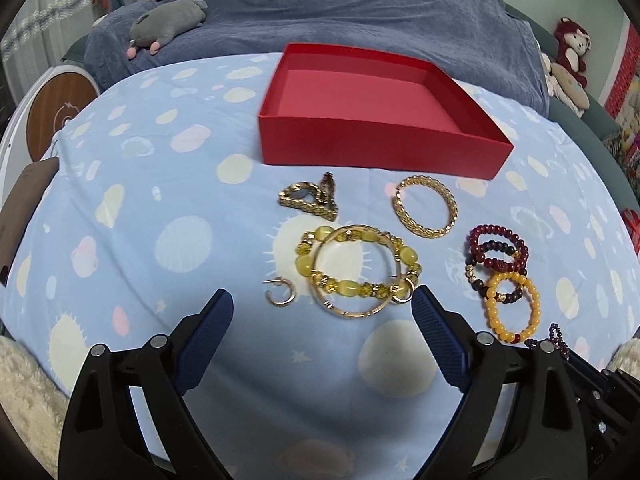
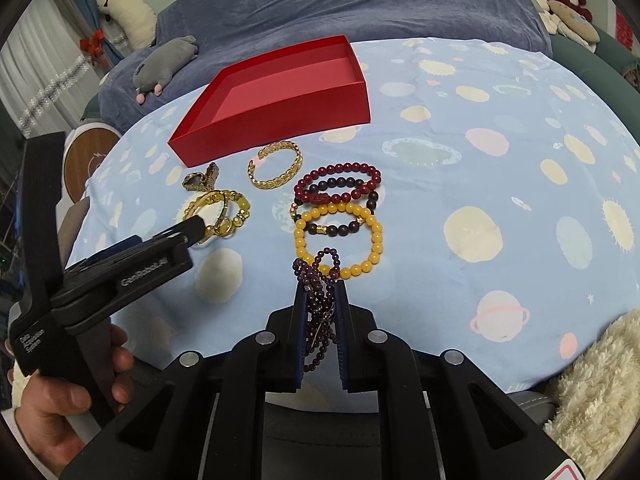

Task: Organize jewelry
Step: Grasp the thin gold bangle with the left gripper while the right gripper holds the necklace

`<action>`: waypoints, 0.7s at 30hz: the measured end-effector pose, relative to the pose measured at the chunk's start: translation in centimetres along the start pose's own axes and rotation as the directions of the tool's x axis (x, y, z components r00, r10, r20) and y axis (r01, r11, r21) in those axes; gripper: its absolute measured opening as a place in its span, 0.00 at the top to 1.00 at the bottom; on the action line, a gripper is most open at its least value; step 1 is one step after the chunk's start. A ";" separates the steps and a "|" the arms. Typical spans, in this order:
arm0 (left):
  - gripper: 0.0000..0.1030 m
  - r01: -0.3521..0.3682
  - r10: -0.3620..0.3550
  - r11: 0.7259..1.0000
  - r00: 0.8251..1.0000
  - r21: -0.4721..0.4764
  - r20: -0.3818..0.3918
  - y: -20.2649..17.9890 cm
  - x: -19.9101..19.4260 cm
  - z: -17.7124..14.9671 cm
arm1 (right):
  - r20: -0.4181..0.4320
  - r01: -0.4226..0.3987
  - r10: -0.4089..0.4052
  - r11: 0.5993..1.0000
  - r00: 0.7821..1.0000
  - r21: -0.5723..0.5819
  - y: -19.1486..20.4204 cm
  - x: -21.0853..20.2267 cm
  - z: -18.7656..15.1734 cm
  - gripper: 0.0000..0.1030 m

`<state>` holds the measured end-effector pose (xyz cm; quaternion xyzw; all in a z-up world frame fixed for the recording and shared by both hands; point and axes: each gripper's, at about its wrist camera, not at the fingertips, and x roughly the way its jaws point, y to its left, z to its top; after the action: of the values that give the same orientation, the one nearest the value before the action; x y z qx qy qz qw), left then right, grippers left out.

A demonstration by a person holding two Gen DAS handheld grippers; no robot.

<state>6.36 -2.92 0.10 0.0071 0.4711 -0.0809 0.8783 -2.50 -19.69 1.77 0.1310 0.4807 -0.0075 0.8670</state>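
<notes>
An empty red box (image 1: pixel 384 140) stands at the far side of a light blue patterned cloth (image 1: pixel 140 220). In front of it lie a gold hair clip (image 1: pixel 308 200), a gold chain bangle (image 1: pixel 402 210), a yellow bead bracelet (image 1: pixel 348 286) overlapping a thin gold bangle, and a gold hoop earring (image 1: pixel 282 298). Stacked to the right are dark red (image 2: pixel 336 170), black and orange bead bracelets (image 2: pixel 376 240). My left gripper (image 1: pixel 323 299) is open just short of the yellow bracelet, not touching it. My right gripper (image 2: pixel 321 286) is shut on a purple bead string (image 2: pixel 316 304).
A dark blue blanket (image 1: pixel 360 8) with a grey plush toy (image 1: pixel 168 24) lies behind the box. More plush toys (image 1: pixel 572 48) sit at the far right. A round wooden-faced object (image 1: pixel 56 116) is at the left edge. Fluffy cream fabric (image 2: pixel 592 392) borders the near corners.
</notes>
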 end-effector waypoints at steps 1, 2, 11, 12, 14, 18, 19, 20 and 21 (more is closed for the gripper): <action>0.16 0.001 -0.001 1.000 1.000 0.002 -0.009 -0.1 0.3 0.0 | -0.004 -0.001 0.001 1.000 1.000 0.002 0.0 0.2 0.0 0.88; 0.16 0.002 -0.002 1.000 1.000 0.004 -0.020 -0.3 0.7 0.1 | -0.007 0.000 0.000 1.000 1.000 0.003 -0.1 0.3 0.0 0.88; 0.29 0.006 -0.006 1.000 0.998 -0.001 -0.057 -0.6 2.3 0.8 | -0.023 0.002 -0.001 1.000 1.000 0.019 -0.4 0.9 0.0 0.88; 0.33 0.010 -0.010 1.000 0.999 0.002 -0.053 -0.6 2.3 0.8 | -0.025 0.001 -0.001 1.000 1.000 0.018 -0.4 0.9 -0.1 0.88; 0.43 0.020 -0.020 1.000 0.999 -0.001 -0.047 -0.6 2.1 0.8 | -0.025 0.002 -0.002 1.000 1.000 0.015 -0.3 1.0 -0.1 0.88; 0.51 0.049 -0.050 0.998 0.998 -0.039 -0.042 0.0 1.5 0.6 | -0.024 0.002 -0.001 1.000 1.000 0.012 -0.3 1.0 -0.1 0.88; 0.51 0.051 -0.053 0.998 0.998 -0.045 -0.039 0.2 1.3 0.6 | -0.023 0.002 -0.001 1.000 1.000 0.012 -0.3 1.0 -0.1 0.88; 0.51 0.052 -0.054 0.997 0.998 -0.048 -0.035 0.2 1.2 0.5 | -0.022 0.001 -0.001 1.000 1.000 0.012 -0.3 1.0 -0.1 0.88; 0.51 0.057 -0.058 0.997 0.998 -0.053 -0.031 0.4 0.9 0.4 | -0.020 0.001 0.000 1.000 1.000 0.011 -0.3 0.9 -0.1 0.88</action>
<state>7.24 -2.70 -0.48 -0.0282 0.4871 -0.0936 0.8679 -2.12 -19.81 0.88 0.1357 0.4894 -0.0090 0.8614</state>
